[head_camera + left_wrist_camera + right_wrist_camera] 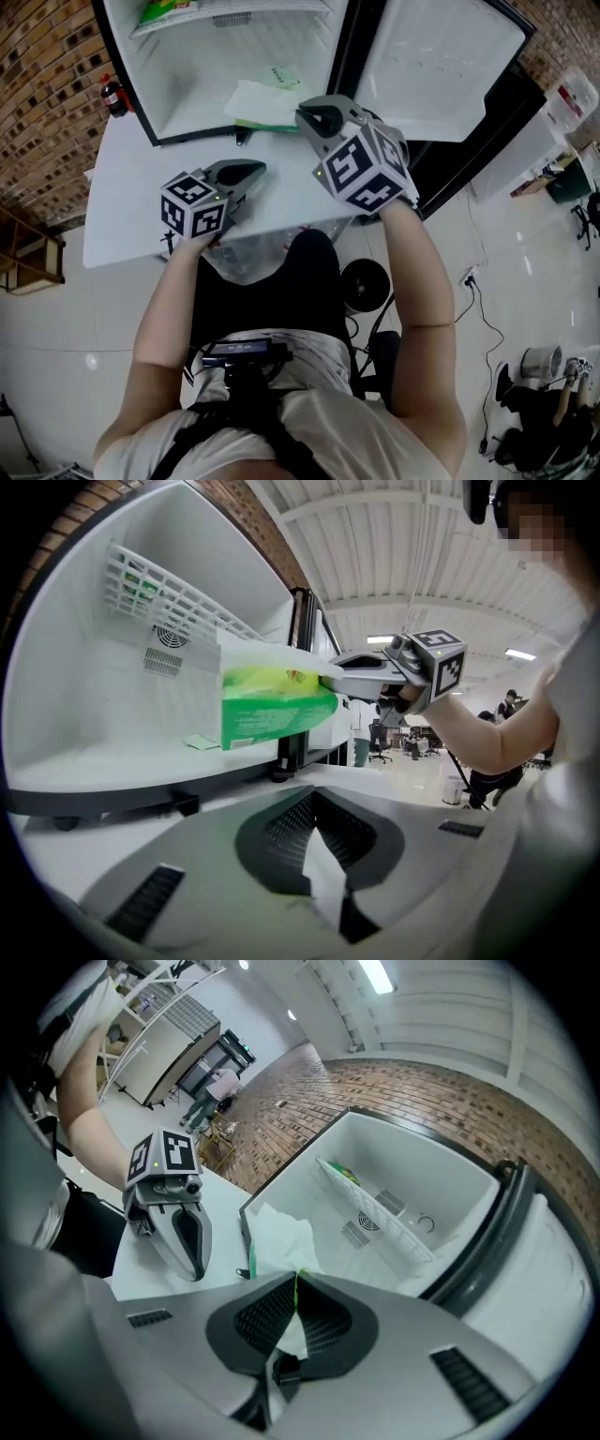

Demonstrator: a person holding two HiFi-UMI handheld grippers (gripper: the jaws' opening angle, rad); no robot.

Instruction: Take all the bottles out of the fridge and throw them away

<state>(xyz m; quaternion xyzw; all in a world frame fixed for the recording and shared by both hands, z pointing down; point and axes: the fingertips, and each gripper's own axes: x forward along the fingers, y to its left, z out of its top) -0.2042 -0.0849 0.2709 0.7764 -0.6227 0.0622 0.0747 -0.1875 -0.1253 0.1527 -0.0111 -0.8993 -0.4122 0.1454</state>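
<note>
Bottle [112,95] beside fridge [246,52], head view only

White tabletop [117,211] here, and the open fridge [197,84] stands right on it, door [441,66] swung out to the right. Inside, a wire shelf [234,14] carries a green packet [169,11], and a small paper slip [279,75] lies on the fridge floor.

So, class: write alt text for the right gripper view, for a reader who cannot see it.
The right gripper is shut on a thin green-and-white packet, held before an open white fridge. The left gripper, shut, hangs to the left above a white surface.
</note>
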